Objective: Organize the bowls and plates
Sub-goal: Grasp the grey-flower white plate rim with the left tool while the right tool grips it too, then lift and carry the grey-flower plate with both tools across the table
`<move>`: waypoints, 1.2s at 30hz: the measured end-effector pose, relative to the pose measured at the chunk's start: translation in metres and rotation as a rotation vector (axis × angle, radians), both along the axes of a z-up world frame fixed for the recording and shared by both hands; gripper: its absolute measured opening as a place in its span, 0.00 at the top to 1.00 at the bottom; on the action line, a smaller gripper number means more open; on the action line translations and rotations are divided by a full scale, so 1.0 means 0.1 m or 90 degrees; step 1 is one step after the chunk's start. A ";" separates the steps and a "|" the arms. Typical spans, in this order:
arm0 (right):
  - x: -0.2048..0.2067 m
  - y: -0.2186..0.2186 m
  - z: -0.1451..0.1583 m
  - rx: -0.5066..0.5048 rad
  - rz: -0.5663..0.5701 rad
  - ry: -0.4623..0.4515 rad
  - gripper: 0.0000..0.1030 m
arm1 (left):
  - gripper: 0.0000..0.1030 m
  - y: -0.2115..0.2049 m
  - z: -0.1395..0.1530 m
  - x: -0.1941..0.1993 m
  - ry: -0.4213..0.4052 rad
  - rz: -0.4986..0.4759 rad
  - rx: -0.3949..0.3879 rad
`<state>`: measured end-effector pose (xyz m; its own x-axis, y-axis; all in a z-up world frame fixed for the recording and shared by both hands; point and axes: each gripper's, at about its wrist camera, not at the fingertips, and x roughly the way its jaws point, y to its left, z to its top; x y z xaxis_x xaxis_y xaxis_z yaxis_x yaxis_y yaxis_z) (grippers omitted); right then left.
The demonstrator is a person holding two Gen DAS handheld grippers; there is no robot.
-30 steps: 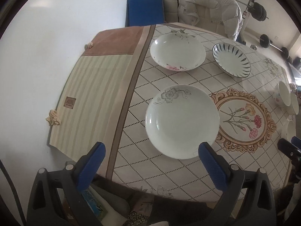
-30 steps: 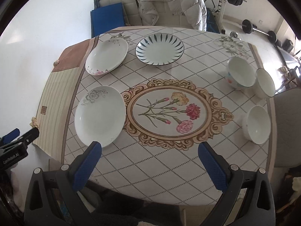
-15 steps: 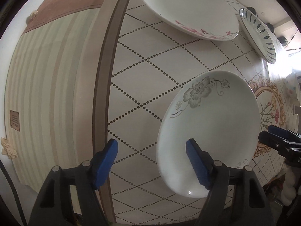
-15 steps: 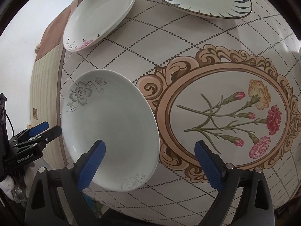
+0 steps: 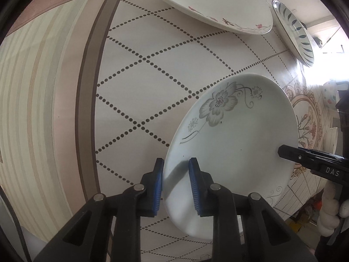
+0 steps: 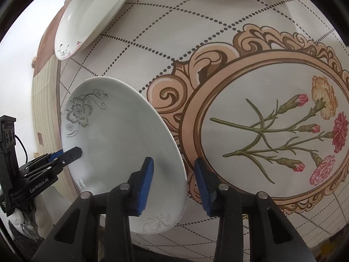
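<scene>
Both sets of jaws have just been closing on the grey-flower plate (image 5: pixel 235 139). My left gripper (image 5: pixel 176 180), at bottom centre, now pinches the plate's left rim; my right gripper (image 6: pixel 173 182) straddles the opposite rim, though I cannot tell if its pads bite. I judge a two-handed lift is next. Plates in view: three, with the pink-flower plate (image 5: pixel 209 2) and striped plate (image 5: pixel 294 32) at upper right.

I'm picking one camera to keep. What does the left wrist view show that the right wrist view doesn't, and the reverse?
Only left wrist: a small white dotted bowl at the right edge. Only right wrist: the whole oval carnation print. Both: the round white ceramic plate with a grey flower, the pink-flowered white plate, and the left gripper and right gripper straddling the grey-flower plate's rim, jaws just closing.
</scene>
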<state>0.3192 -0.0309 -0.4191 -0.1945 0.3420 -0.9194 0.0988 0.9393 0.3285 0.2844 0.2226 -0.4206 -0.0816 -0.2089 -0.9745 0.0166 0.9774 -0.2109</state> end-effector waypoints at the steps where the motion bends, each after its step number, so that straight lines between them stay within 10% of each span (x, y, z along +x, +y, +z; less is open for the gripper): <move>1: 0.00 0.00 -0.01 0.001 -0.001 0.005 0.74 | 0.80 -0.01 0.03 -0.01 -0.003 0.001 0.003; 17: -0.03 -0.42 0.14 -0.007 -0.015 -0.011 0.81 | 0.84 -0.61 0.48 0.10 -0.033 -0.049 0.047; 36: 0.02 -2.25 0.48 -0.059 -0.151 -0.052 0.80 | 0.84 -2.37 0.66 0.59 -0.061 -0.178 0.015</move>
<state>0.3217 -0.2563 -0.3713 -0.0437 0.2823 -0.9583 0.2961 0.9198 0.2575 0.3436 -0.0147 -0.3544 -0.0400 -0.1690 -0.9848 0.3049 0.9365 -0.1731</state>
